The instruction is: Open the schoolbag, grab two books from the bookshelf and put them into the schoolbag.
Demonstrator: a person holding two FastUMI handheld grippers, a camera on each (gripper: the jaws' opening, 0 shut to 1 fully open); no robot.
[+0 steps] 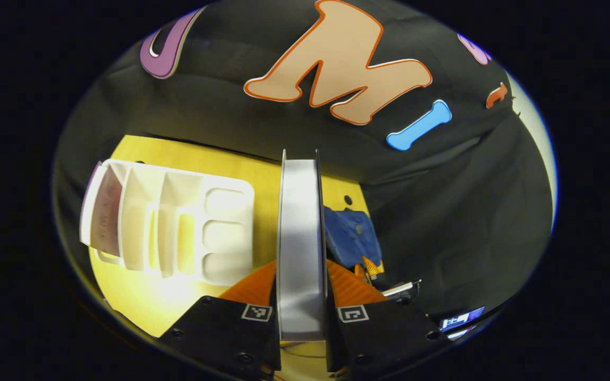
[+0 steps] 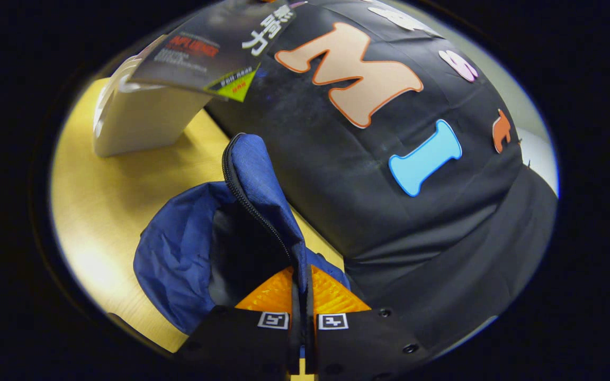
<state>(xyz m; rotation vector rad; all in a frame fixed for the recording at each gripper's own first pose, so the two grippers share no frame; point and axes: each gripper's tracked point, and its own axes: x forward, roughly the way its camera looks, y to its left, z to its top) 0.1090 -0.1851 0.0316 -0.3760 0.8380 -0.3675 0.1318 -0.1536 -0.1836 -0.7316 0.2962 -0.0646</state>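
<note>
The schoolbag [image 2: 178,259], blue and lying on the table, is seen in the right gripper view with its zip undone and its mouth held open: the right gripper [image 2: 301,296] is closed on the edge of the bag's flap, which is pinched between both fingers and lifted upright. A book [image 1: 301,248] is held spine-up and edge-on in the left gripper [image 1: 301,312], both fingers pressing on its covers; the same book [image 2: 204,45] appears at the top of the right gripper view, above the bookshelf. The white bookshelf [image 1: 172,222] stands on the table to the left of the held book, one book [image 1: 101,211] remaining in its end slot. The opening step is judged done and a book lifted out; whether a book already lies inside the bag cannot be told. The table [image 2: 98,206] is of pale yellow wood, and black cloth [image 1: 442,211] forms the booth's wall behind it.
</note>
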